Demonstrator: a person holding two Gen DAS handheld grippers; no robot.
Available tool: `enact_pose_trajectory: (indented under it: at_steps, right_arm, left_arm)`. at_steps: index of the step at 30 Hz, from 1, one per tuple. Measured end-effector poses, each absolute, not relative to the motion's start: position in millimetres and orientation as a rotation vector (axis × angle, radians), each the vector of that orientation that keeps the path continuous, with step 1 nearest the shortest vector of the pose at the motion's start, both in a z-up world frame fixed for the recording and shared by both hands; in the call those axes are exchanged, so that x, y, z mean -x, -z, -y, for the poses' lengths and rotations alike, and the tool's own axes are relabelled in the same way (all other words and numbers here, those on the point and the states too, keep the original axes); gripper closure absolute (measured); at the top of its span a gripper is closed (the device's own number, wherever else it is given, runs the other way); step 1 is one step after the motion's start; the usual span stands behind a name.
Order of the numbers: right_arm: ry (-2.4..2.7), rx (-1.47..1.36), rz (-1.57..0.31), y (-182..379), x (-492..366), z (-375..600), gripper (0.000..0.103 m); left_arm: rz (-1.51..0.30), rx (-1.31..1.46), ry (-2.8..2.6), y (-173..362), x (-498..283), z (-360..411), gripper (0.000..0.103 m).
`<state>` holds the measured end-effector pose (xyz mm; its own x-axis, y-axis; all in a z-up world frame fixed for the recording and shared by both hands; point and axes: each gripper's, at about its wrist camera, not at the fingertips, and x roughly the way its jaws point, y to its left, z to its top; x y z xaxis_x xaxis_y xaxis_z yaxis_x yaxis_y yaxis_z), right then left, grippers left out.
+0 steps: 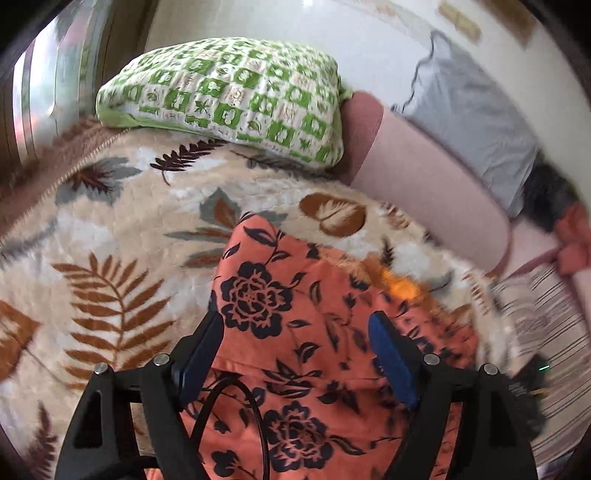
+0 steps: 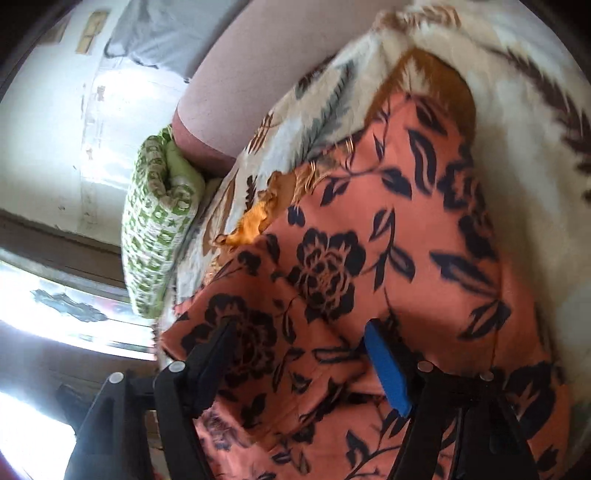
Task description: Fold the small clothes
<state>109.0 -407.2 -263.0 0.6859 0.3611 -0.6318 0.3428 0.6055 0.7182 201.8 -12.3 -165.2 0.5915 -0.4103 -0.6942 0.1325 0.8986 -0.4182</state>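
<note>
An orange garment (image 1: 295,332) with a dark flower print is lying on a fleece blanket (image 1: 110,240) patterned with brown and grey leaves. In the left wrist view it is reaching from the bottom edge up toward the middle of the blanket, narrowing to a point at its far end. A small orange scrap (image 1: 400,284) is showing just beside its right edge.

The left gripper (image 1: 295,358) is hanging over the garment with its jaws standing wide apart. The cloth is passing under the gap between the 2 blue pads (image 1: 391,362), and neither pad is pressing on it. A black cable (image 1: 236,417) is looping across the cloth near the gripper's base.

The right gripper (image 2: 299,354) is also standing open over the same garment (image 2: 369,258), 1 blue pad (image 2: 386,369) lying against or just above the print; whether it is touching the cloth cannot be told, since the view is blurred. Nothing is being pinched between its jaws.

A green and white checked pillow (image 1: 229,96) is sitting at the far end of the blanket, touching a pink bolster (image 1: 424,184) beside it. A grey cloth (image 1: 472,118) is lying beyond the bolster, against a white wall (image 1: 277,22). Striped fabric (image 1: 546,321) is showing at the right edge of the blanket.
</note>
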Motion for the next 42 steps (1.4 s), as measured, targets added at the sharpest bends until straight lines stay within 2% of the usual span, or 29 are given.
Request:
enact_pose_trajectory:
  at_steps: [4, 6, 7, 8, 12, 16, 24, 31, 42]
  right_arm:
    - [-0.013, -0.852, -0.902, 264, -125, 394, 0.03]
    - [-0.056, -0.797, -0.931, 263, -129, 378, 0.043]
    - [-0.06, -0.771, -0.946, 263, -130, 372, 0.071]
    - [-0.067, -0.73, -0.962, 264, -133, 364, 0.09]
    - [-0.082, -0.658, -0.944, 255, -136, 351, 0.09]
    - [-0.026, -0.605, -0.807, 228, -118, 365, 0.09]
    - [0.191, -0.649, -0.576, 185, -85, 439, 0.09]
    - [0.303, -0.677, -0.609, 200, -91, 477, 0.091]
    - [0.333, -0.654, -0.63, 218, -100, 488, 0.09]
  left_arm:
    - [-0.86, 0.413, 0.368, 160, -199, 5, 0.022]
    - [-0.853, 0.448, 0.376, 157, -198, 4, 0.022]
    - [-0.845, 0.46, 0.368, 155, -197, 2, 0.021]
    - [-0.834, 0.459, 0.342, 153, -194, 1, 0.019]
    - [-0.775, 0.336, 0.096, 147, -183, 9, 0.015]
    - [-0.724, 0.151, -0.129, 144, -185, 31, 0.015]
    - [-0.684, -0.197, -0.209, 166, -200, 87, 0.014]
    - [-0.706, -0.273, -0.13, 196, -211, 120, 0.014]
    - [-0.659, -0.369, -0.118, 198, -215, 136, 0.014]
